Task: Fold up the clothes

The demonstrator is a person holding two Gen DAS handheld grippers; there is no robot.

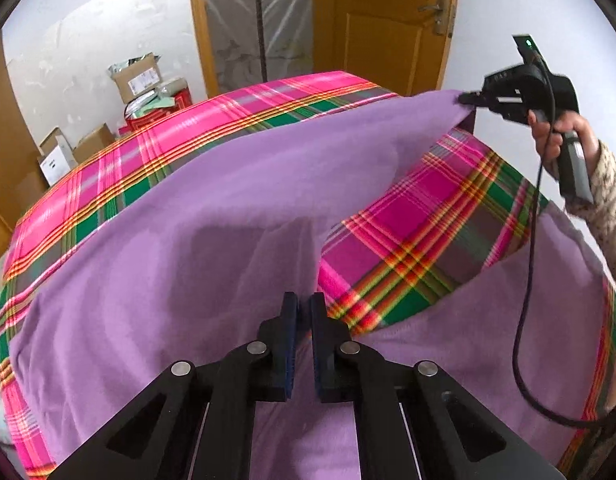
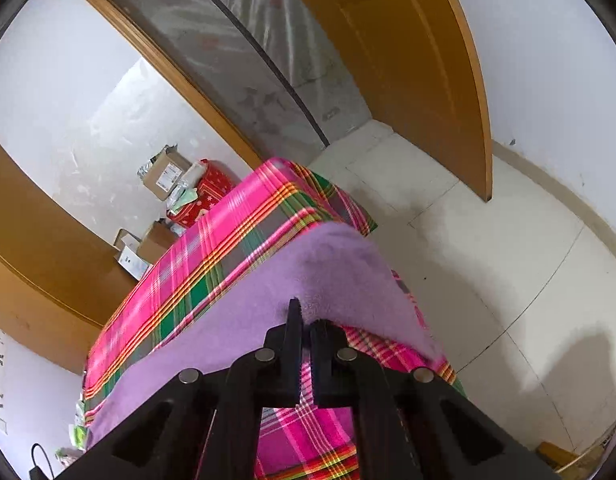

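Note:
A large purple fleece garment (image 1: 196, 216) lies spread over a bed with a pink, green and orange plaid cover (image 1: 428, 232). My left gripper (image 1: 303, 308) is shut on the garment's near edge, its fingers pinching the cloth. My right gripper (image 1: 468, 99) is shut on a far corner of the garment and holds it lifted above the bed. In the right wrist view the right gripper (image 2: 306, 320) pinches the raised purple edge (image 2: 336, 264), with the plaid cover (image 2: 212, 264) below.
Cardboard boxes (image 1: 138, 76) and a red box (image 1: 160, 114) stand against the wall beyond the bed. A wooden door (image 1: 388, 20) stands behind. The tiled floor (image 2: 488, 240) lies right of the bed. A black cable (image 1: 528, 280) hangs from the right gripper.

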